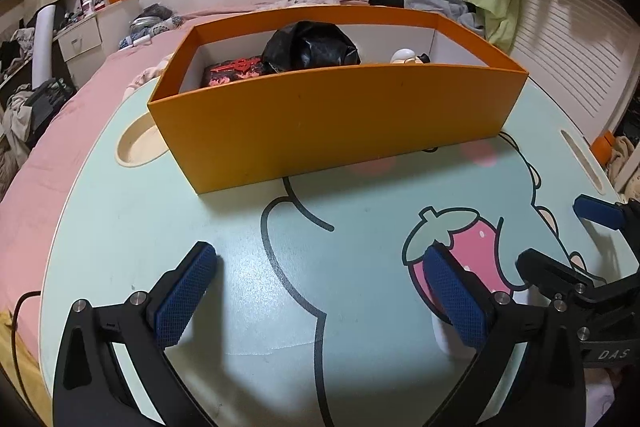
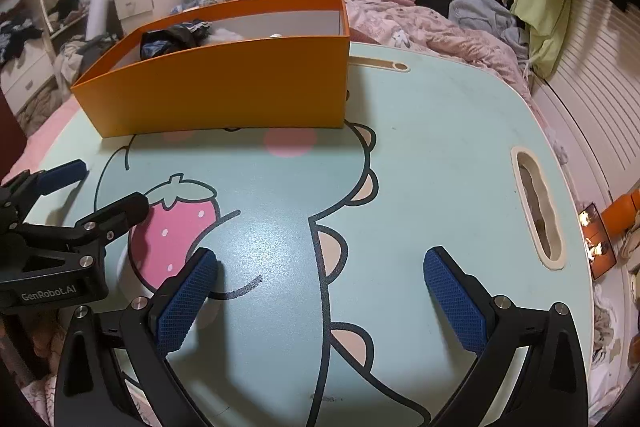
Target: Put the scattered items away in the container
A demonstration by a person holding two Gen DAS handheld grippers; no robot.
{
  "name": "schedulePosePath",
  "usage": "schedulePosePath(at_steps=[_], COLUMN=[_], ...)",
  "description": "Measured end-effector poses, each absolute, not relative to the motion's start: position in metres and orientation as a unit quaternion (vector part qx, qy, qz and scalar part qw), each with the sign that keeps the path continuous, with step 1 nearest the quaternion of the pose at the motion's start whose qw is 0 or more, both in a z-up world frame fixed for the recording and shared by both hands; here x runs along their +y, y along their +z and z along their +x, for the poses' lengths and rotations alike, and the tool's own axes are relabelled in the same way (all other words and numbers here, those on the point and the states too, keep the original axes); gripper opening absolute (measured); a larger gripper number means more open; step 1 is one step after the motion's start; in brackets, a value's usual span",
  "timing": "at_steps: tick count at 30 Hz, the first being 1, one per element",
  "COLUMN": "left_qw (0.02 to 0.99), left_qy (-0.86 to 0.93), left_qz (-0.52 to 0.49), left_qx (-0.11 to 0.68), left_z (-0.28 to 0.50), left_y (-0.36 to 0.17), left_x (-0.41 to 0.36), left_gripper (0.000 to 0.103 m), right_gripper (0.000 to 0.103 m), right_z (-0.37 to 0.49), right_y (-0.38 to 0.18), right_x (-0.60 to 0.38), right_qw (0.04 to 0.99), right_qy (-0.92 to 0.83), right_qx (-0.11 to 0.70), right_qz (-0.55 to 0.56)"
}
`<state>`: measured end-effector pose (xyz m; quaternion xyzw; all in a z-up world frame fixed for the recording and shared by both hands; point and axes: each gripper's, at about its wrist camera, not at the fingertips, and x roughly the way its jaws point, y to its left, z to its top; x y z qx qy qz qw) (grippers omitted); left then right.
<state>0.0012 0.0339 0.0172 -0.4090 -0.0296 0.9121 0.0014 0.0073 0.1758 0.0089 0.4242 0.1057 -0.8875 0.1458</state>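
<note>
Orange cardboard forms the box (image 1: 332,123), which stands on a pale green lap table (image 1: 200,227) printed with a cartoon animal and a pink strawberry (image 1: 476,239). In the left wrist view the box fills the upper middle of the frame; in the right wrist view it sits in the upper left. Inside it, seen from the left wrist, lie a crumpled black bag (image 1: 310,47) at centre, a red-and-black patterned pouch (image 1: 234,71) toward the left end, and a small white object (image 1: 404,57) toward the right end. The table surface in front of the box is bare of loose items.

The left gripper (image 1: 320,291) occupies the bottom of its own frame, its blue-padded jaws spread wide with only tabletop between them. The right gripper (image 2: 320,291) stands likewise in the lower part of its frame, jaws spread wide and holding nothing. Each tool also appears at the edge of the other's view, just beside it. A pink bed sheet (image 1: 52,155) surrounds the table at the left.
</note>
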Motion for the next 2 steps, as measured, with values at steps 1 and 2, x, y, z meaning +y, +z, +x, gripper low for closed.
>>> schedulePosePath(at_steps=[1, 2], left_qw=[0.001, 0.001], left_qy=[0.913, 0.913], left_qz=[-0.408, -0.407], left_qx=[-0.03, -0.03], left_z=[0.0011, 0.0015], left_y=[0.0164, 0.0162], left_x=[0.0344, 0.0348], left_gripper=[0.103, 0.103], right_gripper=[0.103, 0.103], right_z=[0.0075, 0.0072], right_y=[0.0083, 0.009], right_x=[0.1759, 0.1758], right_qw=[0.146, 0.146], right_qy=[-0.887, -0.887], right_qx=[0.106, 0.106], right_qz=[0.424, 0.424])
